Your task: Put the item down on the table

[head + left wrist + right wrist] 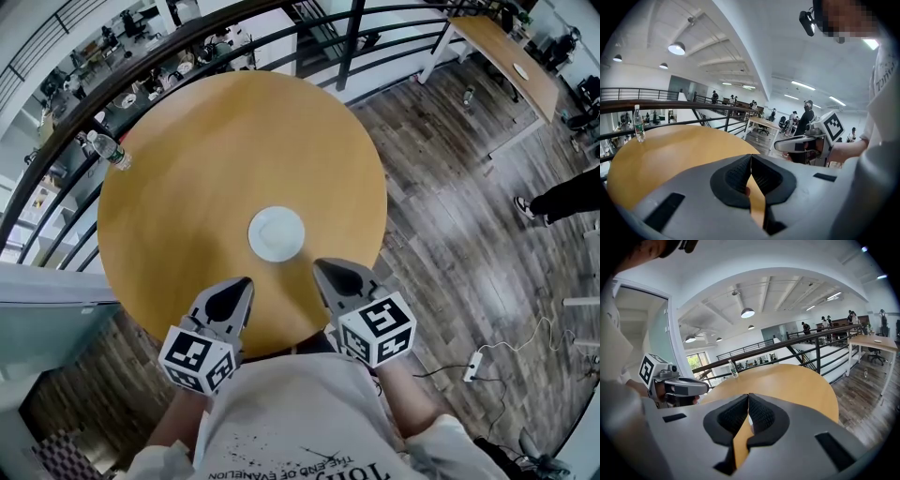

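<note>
Head view: white disc (277, 233) flat at centre of round table (178, 197), left gripper (246, 282) and right gripper (322, 268) near it, not touching; left gripper view: jaws clenched together, empty; right gripper view: jaws likewise closed, nothing held

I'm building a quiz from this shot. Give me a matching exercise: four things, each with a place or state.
1. water bottle
2. white plate
3. left gripper
4. rectangular desk

A. jaws shut
B. middle of the round table
C. on the floor, far right of the head view
D. far left edge of the round table

Pairs: 1-D, 2-B, 3-A, 4-C
</note>
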